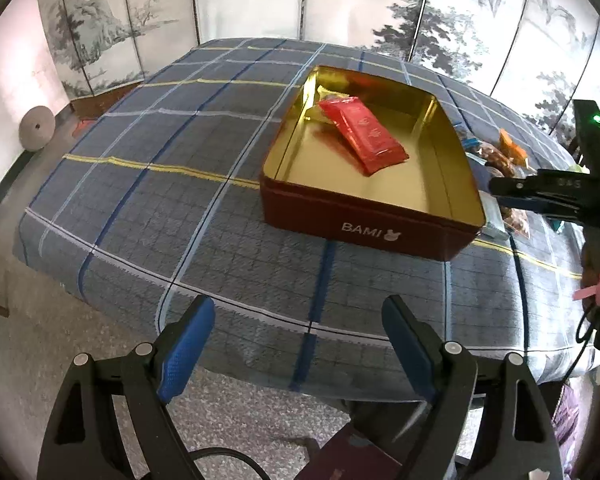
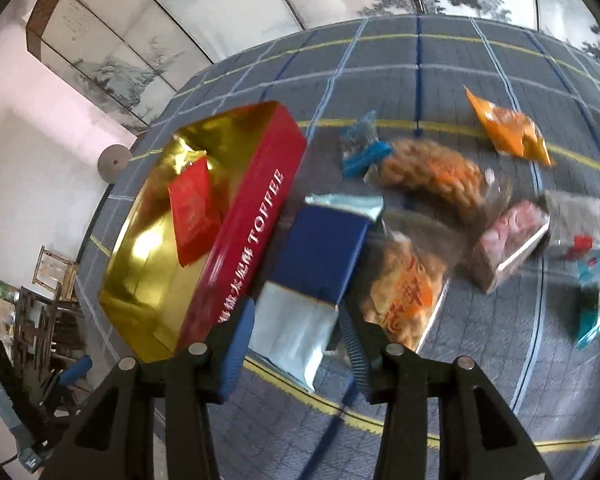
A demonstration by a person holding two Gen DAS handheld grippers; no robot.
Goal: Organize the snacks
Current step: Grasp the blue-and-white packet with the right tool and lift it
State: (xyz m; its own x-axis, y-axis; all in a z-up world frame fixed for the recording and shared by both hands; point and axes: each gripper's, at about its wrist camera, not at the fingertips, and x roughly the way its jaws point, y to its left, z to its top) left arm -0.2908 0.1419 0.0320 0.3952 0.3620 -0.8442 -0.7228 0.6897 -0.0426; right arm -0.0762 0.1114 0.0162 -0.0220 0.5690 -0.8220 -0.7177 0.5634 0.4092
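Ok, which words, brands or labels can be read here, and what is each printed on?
"BAMI": short side of the red tin, beside a rabbit logo.
"TOFFEE": long side of the same tin, after Chinese characters too blurred to read.
Orange print on the clear snack bag: blurred, unreadable.

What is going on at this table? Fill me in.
A person with a gripper in each hand is sorting snacks into an open red tin with a gold lining, which already holds a red foil packet. The right gripper is closed on a blue and silver packet beside the tin. The left gripper hangs open and empty. More snack packets lie loose on the checked tablecloth.
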